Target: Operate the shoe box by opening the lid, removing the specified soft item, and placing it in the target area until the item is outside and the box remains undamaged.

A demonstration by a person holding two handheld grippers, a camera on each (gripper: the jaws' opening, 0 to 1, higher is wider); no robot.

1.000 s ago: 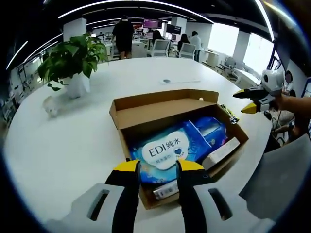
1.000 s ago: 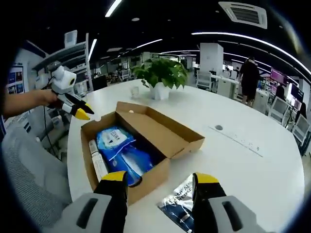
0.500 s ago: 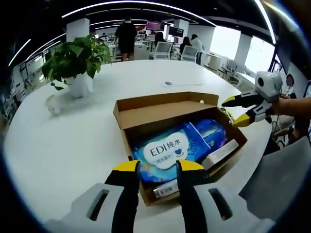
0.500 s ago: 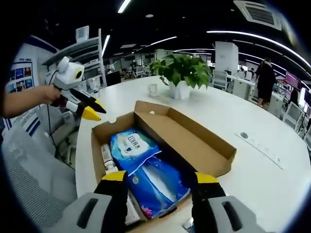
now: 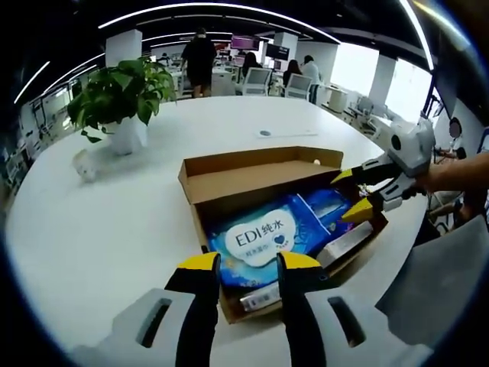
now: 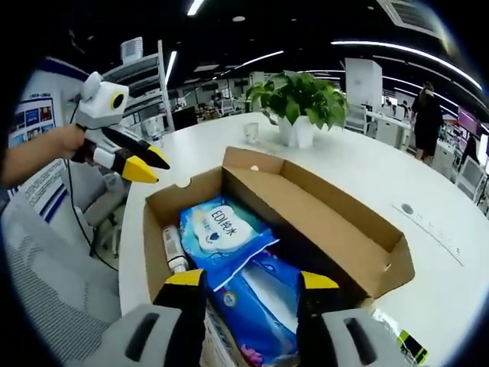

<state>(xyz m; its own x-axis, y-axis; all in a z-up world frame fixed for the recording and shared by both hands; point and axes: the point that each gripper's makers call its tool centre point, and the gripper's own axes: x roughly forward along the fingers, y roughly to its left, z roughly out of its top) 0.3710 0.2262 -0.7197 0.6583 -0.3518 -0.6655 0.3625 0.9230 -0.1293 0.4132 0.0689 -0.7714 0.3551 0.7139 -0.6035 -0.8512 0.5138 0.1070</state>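
Note:
The cardboard shoe box (image 5: pixel 229 172) lies open on the white table, its lid folded back. Inside lies a soft blue-and-white wipes pack marked EDI (image 5: pixel 260 233) (image 6: pixel 225 233), with a second blue pack (image 5: pixel 328 205) (image 6: pixel 267 298) beside it. My left gripper (image 5: pixel 249 264) stands open at the box's near edge, just short of the EDI pack. It also shows in the right gripper view, where the left gripper (image 6: pixel 149 165) hangs beyond the box's far corner. My right gripper (image 6: pixel 250 281) is open and empty over the second blue pack. From the left gripper view, the right gripper (image 5: pixel 353 196) reaches in over the box's right end.
A long white carton (image 5: pixel 348 243) and a small bottle (image 6: pixel 174 248) lie along the box's side wall. A potted plant (image 5: pixel 122 92) (image 6: pixel 302 99) and a small glass (image 5: pixel 80 164) (image 6: pixel 251 132) stand farther back. A packet (image 6: pixel 409 344) lies on the table beside the box. People stand far off.
My right gripper has moved in from beside the box to over its right end, above the blue packs. The left gripper has barely moved. Both stay open.

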